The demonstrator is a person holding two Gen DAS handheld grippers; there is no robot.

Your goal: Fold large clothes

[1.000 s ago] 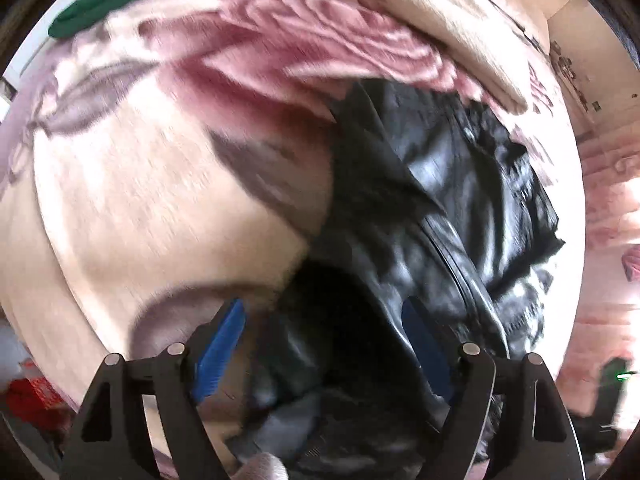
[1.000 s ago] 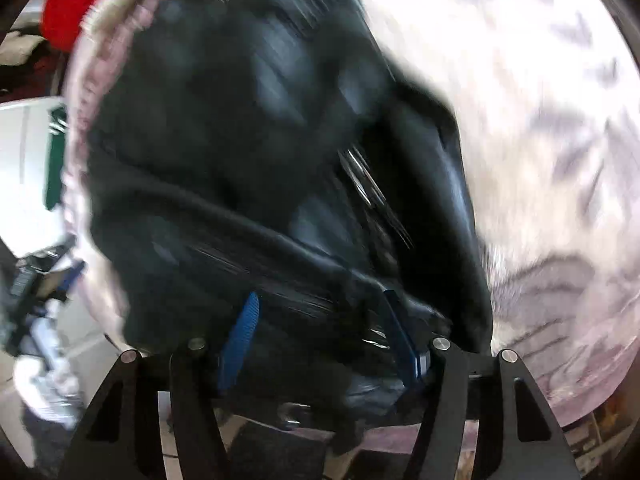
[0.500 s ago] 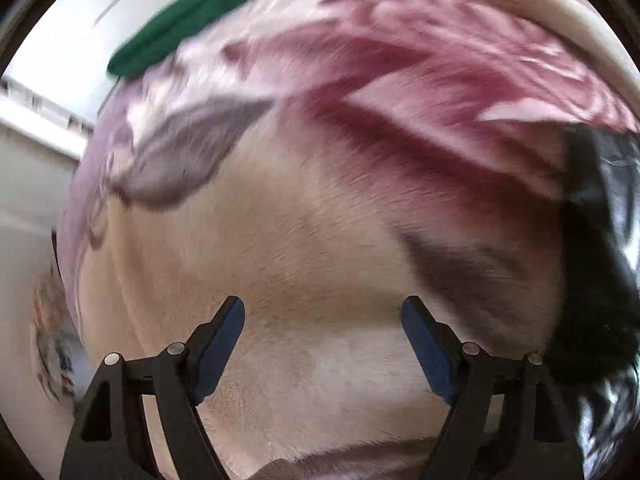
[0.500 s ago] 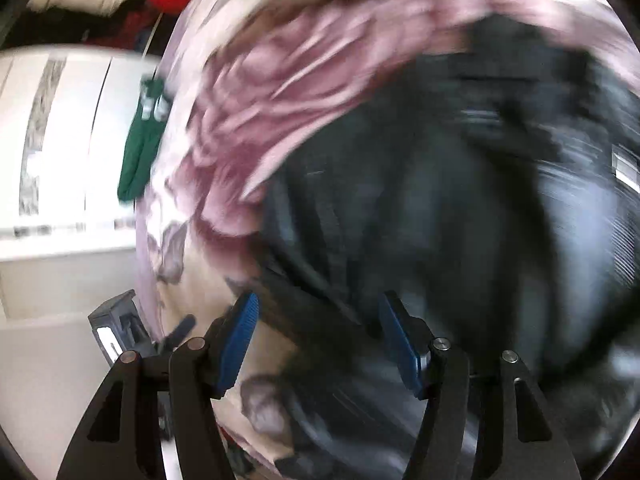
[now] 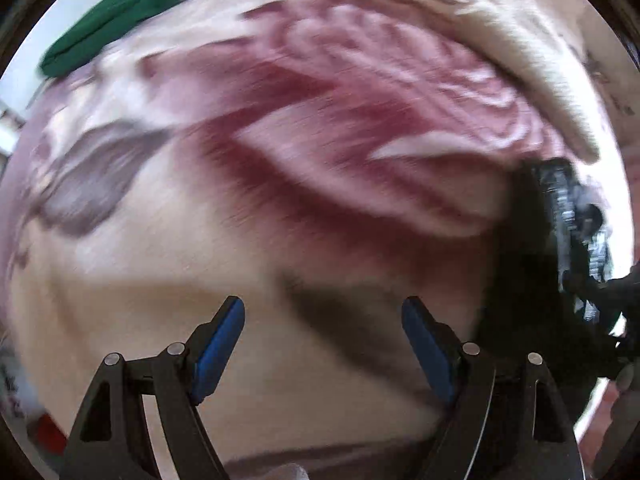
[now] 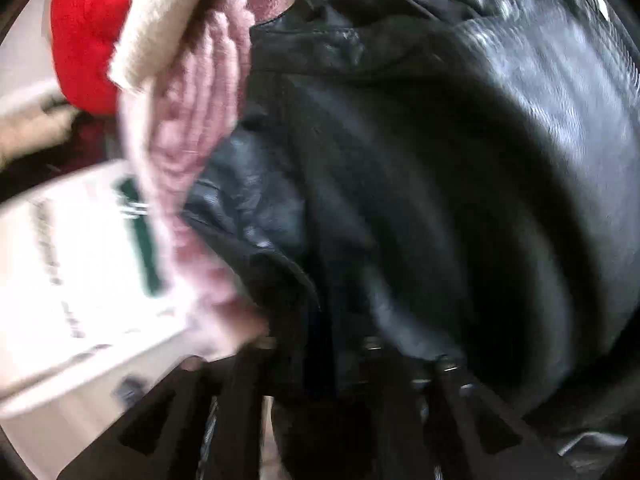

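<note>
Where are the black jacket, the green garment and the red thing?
black jacket (image 6: 460, 160): right wrist view, leather body.
green garment (image 5: 116, 20): left wrist view, its middle.
red thing (image 6: 86, 32): right wrist view, its middle.

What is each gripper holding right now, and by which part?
Left gripper: nothing, open over the floral blanket. Right gripper: buried in the black leather jacket; grip unclear.

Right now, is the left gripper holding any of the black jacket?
No. The left gripper is open with only the floral blanket showing between its blue pads, and the black jacket lies off to its right.
</note>
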